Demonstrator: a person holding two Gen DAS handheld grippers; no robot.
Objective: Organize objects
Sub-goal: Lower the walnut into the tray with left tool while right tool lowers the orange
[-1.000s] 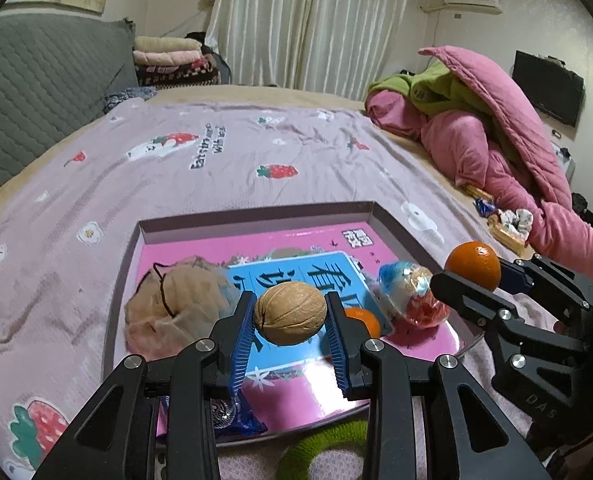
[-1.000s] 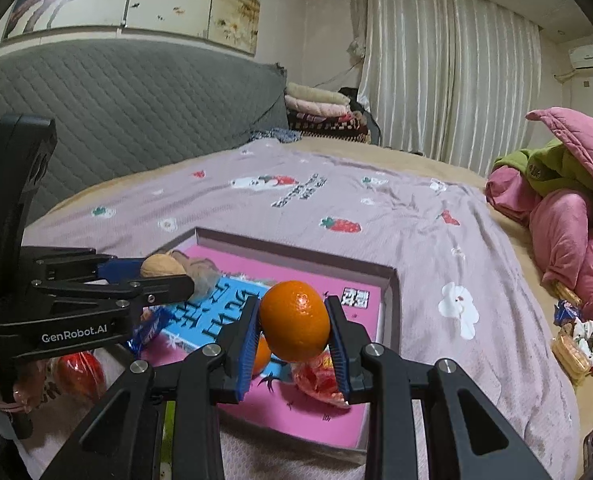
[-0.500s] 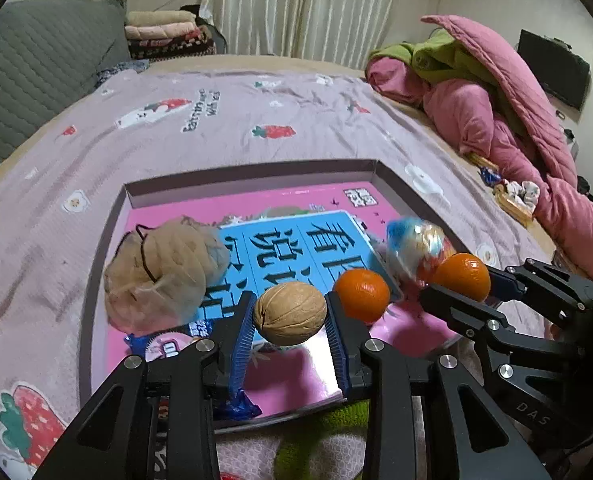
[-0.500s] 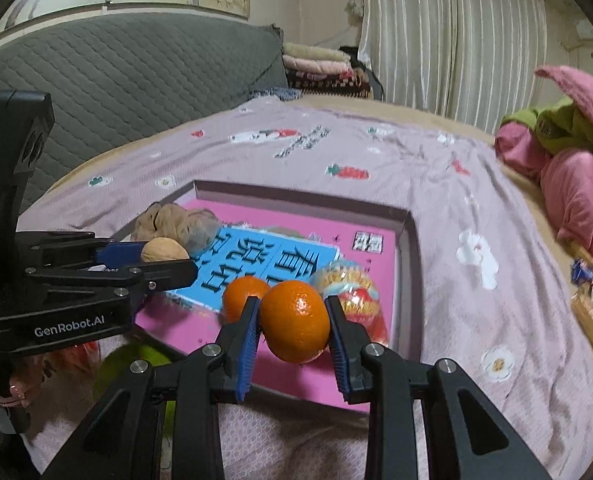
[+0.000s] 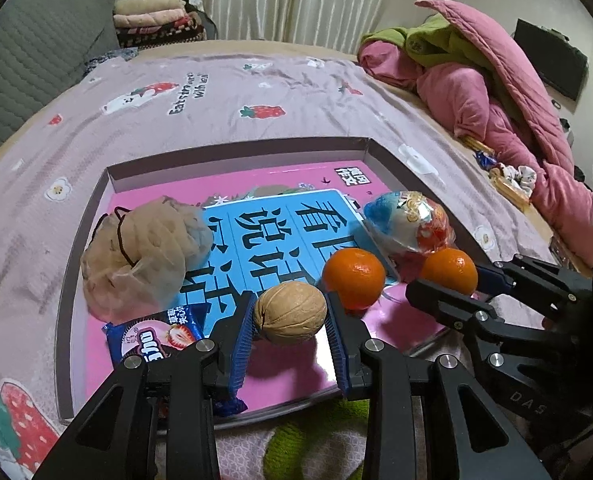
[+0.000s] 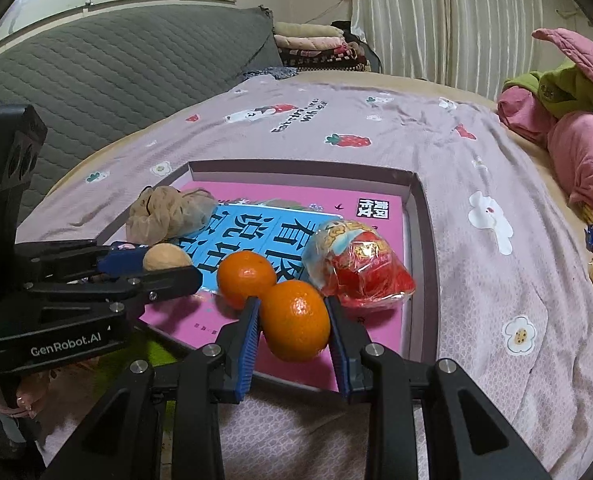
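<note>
Over the near edge of the tray (image 5: 232,152), the left gripper (image 5: 289,325) pinches a walnut (image 5: 290,313) between its blue pads, jaws drawn in narrow around the shell. Whether the walnut touches the tray floor cannot be told from the left wrist view. Just right of it a loose orange (image 5: 353,277) sits on the pink floor, close to the gripper's right finger. The right gripper (image 6: 294,327) holds a second orange (image 6: 295,320) the same way, squeezed between its two blue pads, low over the tray's near right corner. In the right wrist view the held orange looks pressed against the loose orange (image 6: 246,278), which lies just behind and to its left.

Farther along the tray's right side lies a shiny wrapped toy (image 6: 356,264) in red, blue and clear plastic, just behind the held orange. A blue card with large Chinese characters (image 5: 280,232) covers the middle of the tray. On the left side sits a beige mesh bag (image 5: 144,252), and at the near left corner a blue snack packet with a strawberry picture (image 5: 152,336) lies partly under the left gripper's finger.

The tray rests on a pale purple bedspread (image 5: 216,96) printed with strawberries and flowers, and a green fuzzy thing (image 5: 320,440) shows just outside the near edge.
</note>
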